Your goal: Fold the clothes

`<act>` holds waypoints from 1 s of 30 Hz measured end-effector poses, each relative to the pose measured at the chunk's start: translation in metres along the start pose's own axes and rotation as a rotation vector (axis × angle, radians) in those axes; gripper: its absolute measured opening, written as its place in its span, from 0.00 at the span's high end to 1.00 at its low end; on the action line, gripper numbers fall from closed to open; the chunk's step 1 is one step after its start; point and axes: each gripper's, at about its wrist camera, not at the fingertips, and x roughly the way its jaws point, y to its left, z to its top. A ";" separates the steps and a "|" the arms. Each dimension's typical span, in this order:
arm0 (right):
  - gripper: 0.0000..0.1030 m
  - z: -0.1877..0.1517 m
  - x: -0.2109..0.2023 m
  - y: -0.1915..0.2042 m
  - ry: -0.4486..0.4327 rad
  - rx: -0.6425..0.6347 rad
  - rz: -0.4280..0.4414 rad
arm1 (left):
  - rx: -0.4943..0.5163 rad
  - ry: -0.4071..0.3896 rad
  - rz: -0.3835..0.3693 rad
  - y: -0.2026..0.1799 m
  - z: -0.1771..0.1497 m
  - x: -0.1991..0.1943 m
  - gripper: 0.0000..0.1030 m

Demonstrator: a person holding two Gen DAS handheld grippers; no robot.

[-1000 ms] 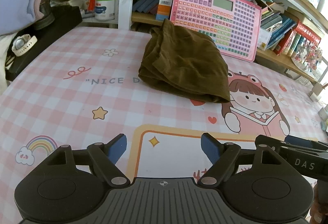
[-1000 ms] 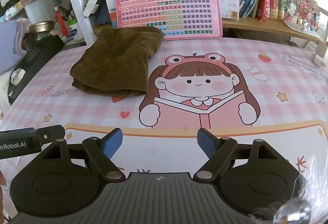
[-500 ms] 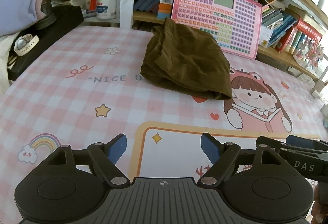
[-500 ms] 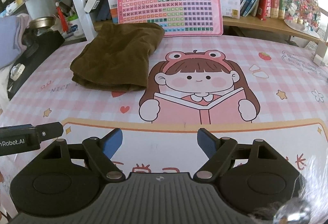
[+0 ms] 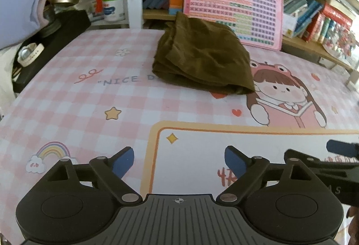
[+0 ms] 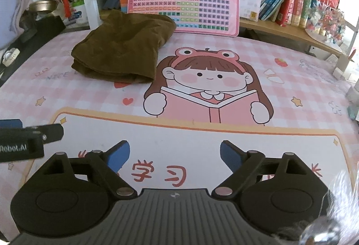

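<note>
on the pink checked desk mat (image 5: 67,97) i can read "nice d" in grey-blue letters, the rest going under the folded brown garment (image 5: 202,61). lower down, in my right view, the mat's white panel carries two large red characters, 学习 (image 6: 159,172). the side of my left gripper (image 6: 13,147), seen from the right camera, reads "robot.ai", its start cut off. on my right gripper (image 5: 336,168), seen from the left camera, only a faint "as" shows. book spines and keypad print are too small to read.

Folded garment (image 5: 202,61) lies on mat (image 5: 67,97) (before toy keyboard (image 5: 233,7)).
</note>
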 end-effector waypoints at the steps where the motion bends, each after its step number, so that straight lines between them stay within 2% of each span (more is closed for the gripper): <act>1: 0.10 0.000 -0.001 0.000 -0.003 0.001 -0.004 | 0.004 -0.001 -0.001 -0.001 -0.001 0.000 0.08; 3: 0.06 0.000 -0.001 -0.001 -0.009 0.003 -0.014 | 0.011 -0.003 0.001 -0.003 -0.002 0.000 0.04; 6: 0.04 0.000 -0.001 -0.002 -0.013 0.007 -0.021 | 0.014 -0.011 0.018 -0.003 -0.003 0.000 0.03; 30: 0.00 -0.006 -0.006 -0.001 -0.014 0.013 -0.037 | 0.029 -0.028 0.048 -0.003 -0.006 -0.004 0.00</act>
